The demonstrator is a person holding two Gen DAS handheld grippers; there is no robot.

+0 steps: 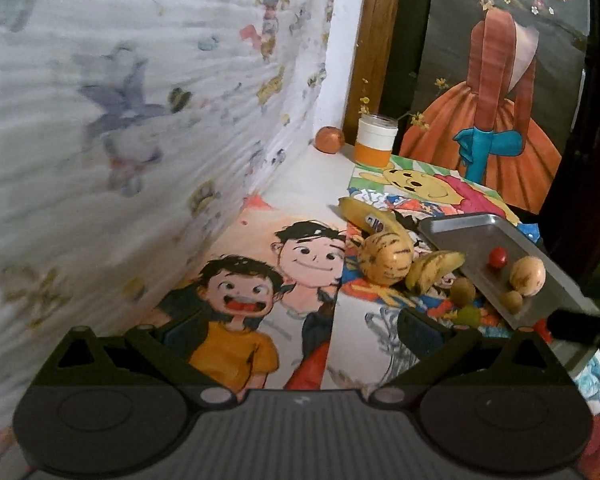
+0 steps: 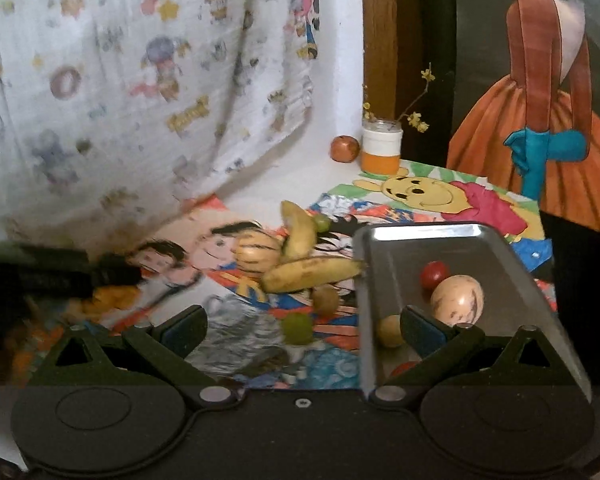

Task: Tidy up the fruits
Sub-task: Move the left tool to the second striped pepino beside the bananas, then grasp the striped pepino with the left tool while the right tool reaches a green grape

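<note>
Fingers of the right tool (image 2: 302, 330) stand wide apart with nothing between them; the right finger overhangs the near end of the shallow grey metal tray (image 2: 520, 280), the left finger hangs over the cartoon-printed cloth on the worktop (image 2: 236, 340). The left tool (image 1: 284, 332) is likewise spread and empty, hovering over the cloth well to the left of the tray.

Inside the tray lie a small tan round fruit (image 2: 389, 330), a large pale speckled round fruit (image 2: 456, 300) and, beyond it, a small red tomato (image 2: 434, 274).

Loose fruit lies just left of the tray's left wall. Nearest is a small green round fruit (image 2: 298, 328), directly between the right tool's fingers. Behind it sits a brown kiwi (image 2: 326, 300), then a spotted yellow banana (image 2: 312, 274) with its long axis running crosswise, tip touching the tray wall. A striped cream melon (image 2: 256, 254) and a second banana (image 2: 298, 230) lie beyond.

Judgement: the right tool is nearer the loose fruit; the green fruit is the likely next pick, requiring a short transfer rightward over the tray wall.
</note>
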